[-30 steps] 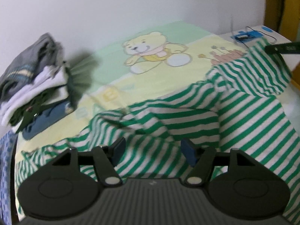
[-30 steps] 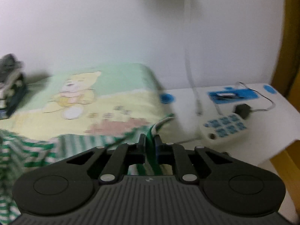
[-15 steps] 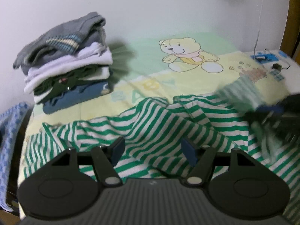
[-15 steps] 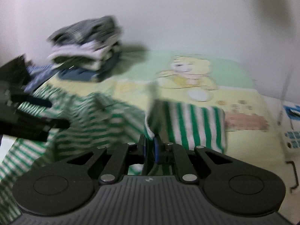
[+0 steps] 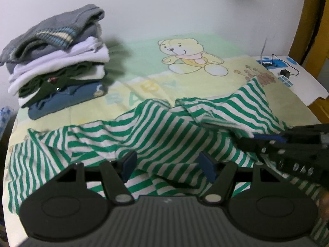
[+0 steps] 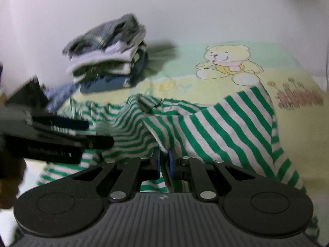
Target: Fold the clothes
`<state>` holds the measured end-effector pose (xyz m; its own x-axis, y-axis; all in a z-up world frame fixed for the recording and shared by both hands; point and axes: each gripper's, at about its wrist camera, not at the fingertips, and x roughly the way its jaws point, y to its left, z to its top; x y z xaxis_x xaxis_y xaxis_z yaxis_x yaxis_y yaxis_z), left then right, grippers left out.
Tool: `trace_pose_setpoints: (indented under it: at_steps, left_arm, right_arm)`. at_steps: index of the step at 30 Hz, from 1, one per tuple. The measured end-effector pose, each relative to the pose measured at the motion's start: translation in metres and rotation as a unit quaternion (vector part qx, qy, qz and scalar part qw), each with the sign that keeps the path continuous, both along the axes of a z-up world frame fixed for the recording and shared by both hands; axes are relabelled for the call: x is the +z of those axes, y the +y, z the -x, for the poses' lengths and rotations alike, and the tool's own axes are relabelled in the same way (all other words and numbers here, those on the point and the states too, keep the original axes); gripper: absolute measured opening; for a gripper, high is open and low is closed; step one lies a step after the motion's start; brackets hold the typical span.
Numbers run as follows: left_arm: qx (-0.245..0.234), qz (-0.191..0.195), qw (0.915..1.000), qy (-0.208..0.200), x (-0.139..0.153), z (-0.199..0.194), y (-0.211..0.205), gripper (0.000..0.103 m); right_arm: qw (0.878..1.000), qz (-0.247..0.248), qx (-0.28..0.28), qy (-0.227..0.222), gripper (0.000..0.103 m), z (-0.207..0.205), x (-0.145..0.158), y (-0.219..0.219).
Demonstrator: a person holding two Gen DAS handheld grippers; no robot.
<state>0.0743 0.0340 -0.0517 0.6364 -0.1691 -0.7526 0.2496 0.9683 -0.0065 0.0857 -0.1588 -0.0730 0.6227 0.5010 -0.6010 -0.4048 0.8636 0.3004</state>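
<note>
The right gripper (image 6: 163,163) has its jaws clenched on a fold of the green-and-white striped garment (image 5: 164,135), pinching a near edge of the cloth so that a flap rises from the jaws and drapes away to the right and far side in the right wrist view. The left gripper (image 5: 167,165) hangs with its jaws released and standing wide; striped cloth lies just beyond and below them, but the pads (image 5: 129,162) press on nothing.

The coming move, as I judge it, turns on this: the garment lies crumpled straight ahead of the left jaws, its long axis running left to right across the bed (image 5: 144,86), with the loose left end trailing toward the near left corner. The left hand is the nearer one to that free end, while the right already has its hold at the right side, and each gripper shows at the edge of the other's view, close together over the cloth.

Counted: one striped garment spread out; one stack of folded clothes (image 5: 57,61) at the far left against the wall (image 5: 185,6), holding about four or five pieces, a grey knit on top, white beneath, dark green, and blue at the bottom. One teddy bear print (image 5: 191,57) shows on the sheet, far of the garment.
</note>
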Motion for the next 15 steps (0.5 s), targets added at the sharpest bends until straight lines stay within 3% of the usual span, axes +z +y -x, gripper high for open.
trace_pose_setpoints:
  at_steps: [4,8,11,13,15]
  left_arm:
    - [-0.001,0.006,1.0,-0.003,0.003,-0.005,-0.001,0.07]
    - [-0.01,-0.005,0.9999,0.0,0.001,-0.01,-0.008,0.071]
    - [-0.015,-0.025,0.9996,-0.005,-0.004,-0.01,-0.014,0.071]
    - [-0.017,-0.02,0.9997,0.003,-0.008,-0.012,-0.013,0.072]
    - [-0.019,-0.004,0.9997,0.012,-0.01,-0.013,-0.011,0.072]
  right_arm:
    - [0.999,-0.043,-0.008,-0.005,0.009,0.002,0.0,-0.002]
    - [0.997,-0.08,-0.004,0.023,0.01,-0.002,-0.013,0.005]
    - [0.997,-0.073,-0.006,0.038,0.012,-0.007,-0.023,0.01]
    - [0.996,-0.076,0.005,0.042,0.014,-0.008,-0.022,0.005]
    - [0.996,-0.078,0.014,0.036,0.025,-0.006,-0.017,-0.003]
